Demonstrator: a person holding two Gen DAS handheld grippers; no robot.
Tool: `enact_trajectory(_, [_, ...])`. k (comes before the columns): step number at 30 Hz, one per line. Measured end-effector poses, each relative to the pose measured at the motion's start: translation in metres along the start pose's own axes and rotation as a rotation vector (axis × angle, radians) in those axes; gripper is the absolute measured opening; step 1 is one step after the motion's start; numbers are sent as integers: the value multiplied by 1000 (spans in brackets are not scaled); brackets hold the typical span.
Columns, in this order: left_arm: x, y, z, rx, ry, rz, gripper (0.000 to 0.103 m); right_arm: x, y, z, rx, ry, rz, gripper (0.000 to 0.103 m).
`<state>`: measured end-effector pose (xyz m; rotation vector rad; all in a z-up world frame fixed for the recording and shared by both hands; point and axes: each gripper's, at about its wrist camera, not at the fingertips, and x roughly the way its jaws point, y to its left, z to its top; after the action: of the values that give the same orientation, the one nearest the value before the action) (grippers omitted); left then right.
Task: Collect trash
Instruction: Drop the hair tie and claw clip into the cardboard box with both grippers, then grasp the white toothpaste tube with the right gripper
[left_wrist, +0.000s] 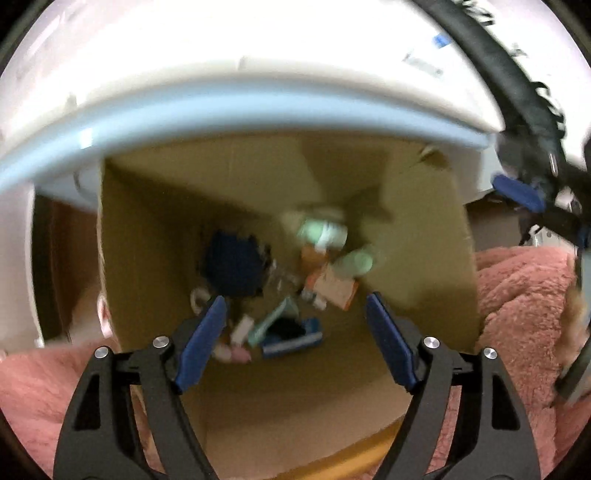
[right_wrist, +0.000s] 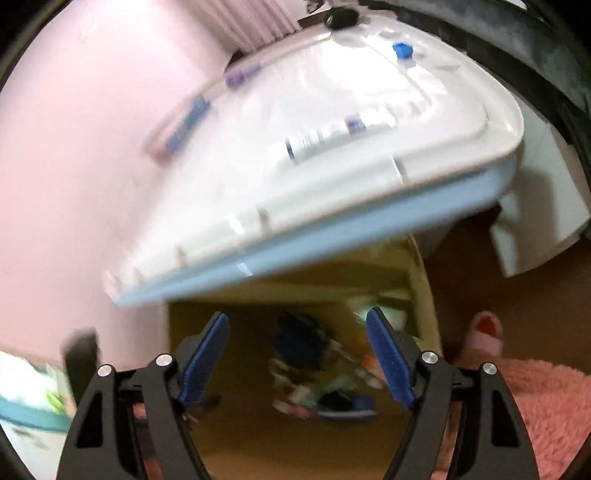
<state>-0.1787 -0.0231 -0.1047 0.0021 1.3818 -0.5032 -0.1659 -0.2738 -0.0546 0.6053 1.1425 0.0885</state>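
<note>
Both views are blurred, so I cannot name most of the pieces of trash. The far edge of the open brown cardboard box (left_wrist: 155, 229) is hidden under the white desk with a pale blue edge (left_wrist: 258, 107), and my gripper arms cut off its near wall.

The trash lies at the bottom of the box, below and between the fingers of my left gripper (left_wrist: 295, 325), not touching them. My left gripper is released, with nothing between its blue pads. My right gripper (right_wrist: 297, 350) is also released and empty, above the same box.

I count one dark blue crumpled wrapper (left_wrist: 232, 266), two pale green rolled pieces (left_wrist: 321, 230), one orange carton (left_wrist: 336, 288) and one blue flat packet (left_wrist: 291, 338). The smaller bits I cannot count. A pink fluffy rug (left_wrist: 517, 295) lies beside the box.
</note>
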Motion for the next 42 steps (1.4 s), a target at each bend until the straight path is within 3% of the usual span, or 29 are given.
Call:
enact_trajectory(4, [-15,-9,4,53,-88,6,81,-5,2,47,150,-26,86,75])
enact_trajectory(7, [-17,-8,7,51,-98,6,81,10,6,83,237,-24,81,75])
enact_trajectory(9, [-21,-5,6,41,-98,7,81,25,10,100,279,-13,55,66])
enact_trajectory(17, [-29,14,9,-6,-123,-28,81,63,6,125,325,11,-129,62])
enact_trajectory(25, [-27,22,13,-31,-108,-62,81,82,14,158,219,-8,-242,53])
enact_trajectory(28, [-27,21,13,-24,-108,-64,81,92,29,165,115,-5,-312,22])
enact_trajectory(33, [-37,18,15,-6,-138,-78,81,97,46,163,-40,-8,-400,18])
enact_trajectory(37, [-71,23,25,-1,-237,-131,81,81,52,160,-100,-62,-348,18])
enact_trajectory(41, [-111,44,69,-2,-382,-41,81,35,58,149,-179,-173,-223,18])
enact_trajectory(42, [-118,53,92,2,-411,16,81,28,59,147,-184,-190,-184,18])
